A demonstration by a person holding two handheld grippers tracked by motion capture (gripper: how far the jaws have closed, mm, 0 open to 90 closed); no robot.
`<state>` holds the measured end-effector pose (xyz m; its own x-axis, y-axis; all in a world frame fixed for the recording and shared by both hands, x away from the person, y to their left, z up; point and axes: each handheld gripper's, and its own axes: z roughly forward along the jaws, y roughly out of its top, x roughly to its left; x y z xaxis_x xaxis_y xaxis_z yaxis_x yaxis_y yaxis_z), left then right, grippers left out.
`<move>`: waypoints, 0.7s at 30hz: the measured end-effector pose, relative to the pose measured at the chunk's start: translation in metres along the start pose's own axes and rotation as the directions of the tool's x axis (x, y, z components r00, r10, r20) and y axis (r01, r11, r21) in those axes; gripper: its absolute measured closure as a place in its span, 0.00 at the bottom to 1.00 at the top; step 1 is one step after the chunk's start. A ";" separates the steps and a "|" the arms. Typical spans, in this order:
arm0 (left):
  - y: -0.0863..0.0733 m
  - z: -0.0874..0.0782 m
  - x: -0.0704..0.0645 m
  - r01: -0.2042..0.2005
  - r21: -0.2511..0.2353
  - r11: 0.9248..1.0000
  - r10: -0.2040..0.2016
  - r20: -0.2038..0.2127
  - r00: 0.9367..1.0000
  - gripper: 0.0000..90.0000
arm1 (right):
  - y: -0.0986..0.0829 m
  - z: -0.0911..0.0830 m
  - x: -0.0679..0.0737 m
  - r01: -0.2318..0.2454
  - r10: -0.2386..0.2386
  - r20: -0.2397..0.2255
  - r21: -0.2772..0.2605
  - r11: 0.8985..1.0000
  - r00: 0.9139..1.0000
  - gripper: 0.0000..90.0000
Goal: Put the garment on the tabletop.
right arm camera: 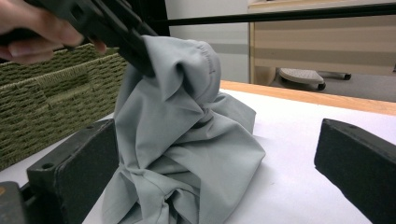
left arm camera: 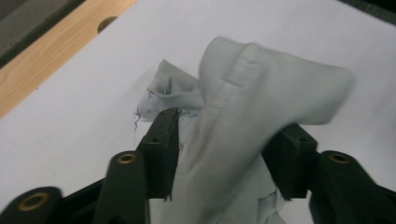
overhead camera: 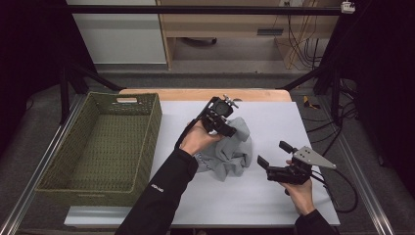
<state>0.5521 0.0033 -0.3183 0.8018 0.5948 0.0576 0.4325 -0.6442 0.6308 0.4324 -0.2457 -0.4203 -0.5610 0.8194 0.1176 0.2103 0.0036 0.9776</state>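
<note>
My left claw [overhead camera: 226, 128] is closed on a raised fold of the grey cloth [overhead camera: 230, 149], jaws pinching a stitched hem that bunches thick between them in the left gripper view. My right claw [overhead camera: 275, 154] hangs wide open and empty, just right of the heap. The cloth sits mid-surface [overhead camera: 274, 122], partly lifted, its lower folds on the white top. I judge it light, soft and limp: it will sag and slide, so a seam or a thick bunch gives the surest hold. The green woven basket [overhead camera: 147, 142] stands to the left. A small mark on my sleeve [overhead camera: 157, 187] is too small to read.
</note>
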 end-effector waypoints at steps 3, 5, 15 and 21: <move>-0.002 -0.013 -0.002 0.000 -0.083 0.997 -0.002 -0.024 1.000 0.33 | 0.000 -0.001 0.001 -0.012 0.012 -0.004 -0.007 1.000 1.000 0.00; -0.003 -0.020 -0.003 0.018 -0.111 0.994 -0.020 -0.020 1.000 0.28 | 0.000 -0.002 -0.001 0.014 -0.014 -0.006 -0.010 1.000 1.000 0.00; -0.031 -0.048 -0.008 0.039 -0.294 0.955 -0.051 -0.034 0.998 0.21 | 0.002 -0.004 -0.001 -0.006 0.006 0.003 0.001 1.000 1.000 0.00; -0.055 -0.054 -0.009 0.062 -0.377 0.924 -0.070 -0.007 0.998 0.19 | 0.001 -0.004 -0.001 0.001 -0.001 0.001 0.001 1.000 1.000 0.00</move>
<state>0.4988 0.0595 -0.3113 0.7670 0.6414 0.0185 0.2939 -0.3768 0.8784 0.4301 -0.2488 -0.4188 -0.5604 0.8200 0.1169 0.2107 0.0046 0.9775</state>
